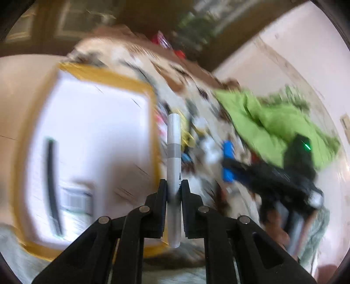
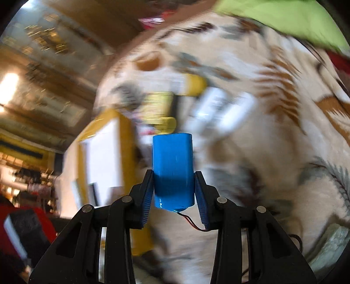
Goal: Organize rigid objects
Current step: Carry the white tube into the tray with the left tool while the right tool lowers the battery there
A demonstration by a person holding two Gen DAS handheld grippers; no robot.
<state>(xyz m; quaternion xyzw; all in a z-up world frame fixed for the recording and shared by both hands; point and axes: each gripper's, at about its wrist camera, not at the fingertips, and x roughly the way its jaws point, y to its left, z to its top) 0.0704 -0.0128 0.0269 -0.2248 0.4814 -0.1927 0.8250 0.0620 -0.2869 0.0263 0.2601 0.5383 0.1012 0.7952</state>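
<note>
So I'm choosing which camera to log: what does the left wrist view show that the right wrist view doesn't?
Only the left wrist view: the left gripper shut on a white marker, and the whole right gripper from outside. Only the right wrist view: thin wires under the blue battery pack in the right gripper. Both: the yellow-edged box, green cloth and patterned blanket.

Domestic interior, prob. bedroom/living rm, soft cream blanket w/ brown and grey leaf print [image 2: 273, 135] as work surface, crumpled lime-green cloth [image 1: 273, 126], dark wood panelled furniture [image 1: 70, 19] behind, household clutter, motion-blurred.
</note>
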